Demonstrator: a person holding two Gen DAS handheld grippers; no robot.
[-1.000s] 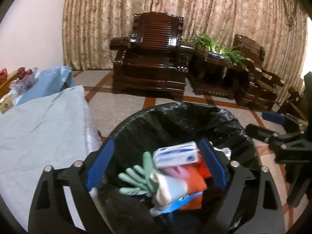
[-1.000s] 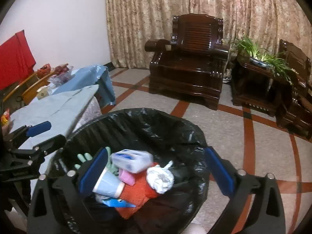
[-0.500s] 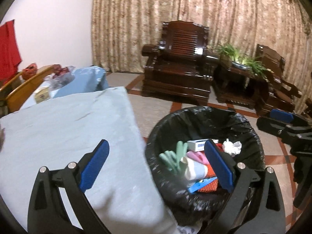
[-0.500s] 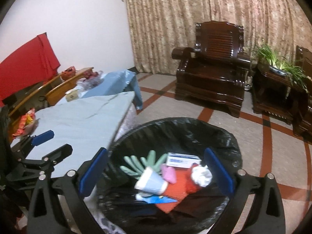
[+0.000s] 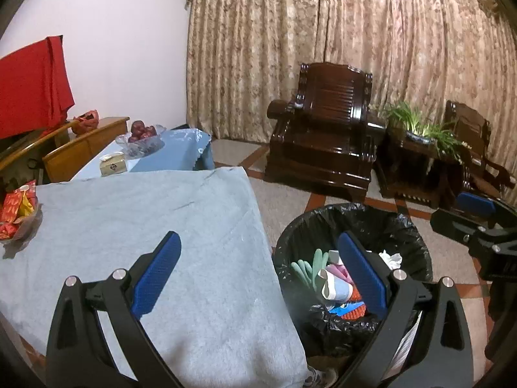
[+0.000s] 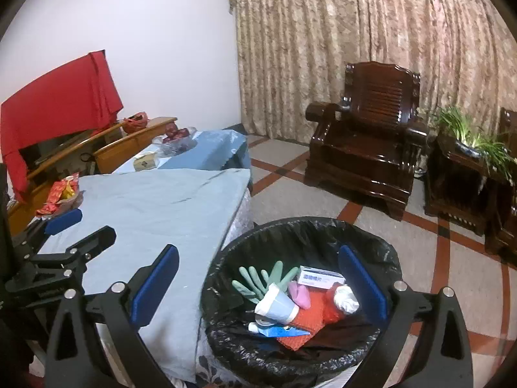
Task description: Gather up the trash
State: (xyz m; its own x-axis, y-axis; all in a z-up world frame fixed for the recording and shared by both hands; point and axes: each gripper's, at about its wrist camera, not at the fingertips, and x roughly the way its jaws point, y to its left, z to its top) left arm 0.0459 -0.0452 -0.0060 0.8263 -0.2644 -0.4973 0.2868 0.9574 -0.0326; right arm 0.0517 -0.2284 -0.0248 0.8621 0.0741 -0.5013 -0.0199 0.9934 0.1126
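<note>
In the left wrist view, the left gripper (image 5: 258,271) stood wide apart and empty above the edge of the blue-clothed table (image 5: 135,226), just beside the black-lined trash bin (image 5: 352,223); a snack bowl (image 5: 17,213) sat on the table's far-left side, clearer here. In the right wrist view, the right gripper (image 6: 257,286) also gaped wide, holding nothing, over the bin, where green gloves (image 6: 261,279), a paper cup (image 6: 278,305), a small box (image 6: 320,278), crumpled tissue (image 6: 345,299) and red cloth (image 6: 310,318) lay fully exposed. A second before, both grippers had hung lower, right over the bin.
</note>
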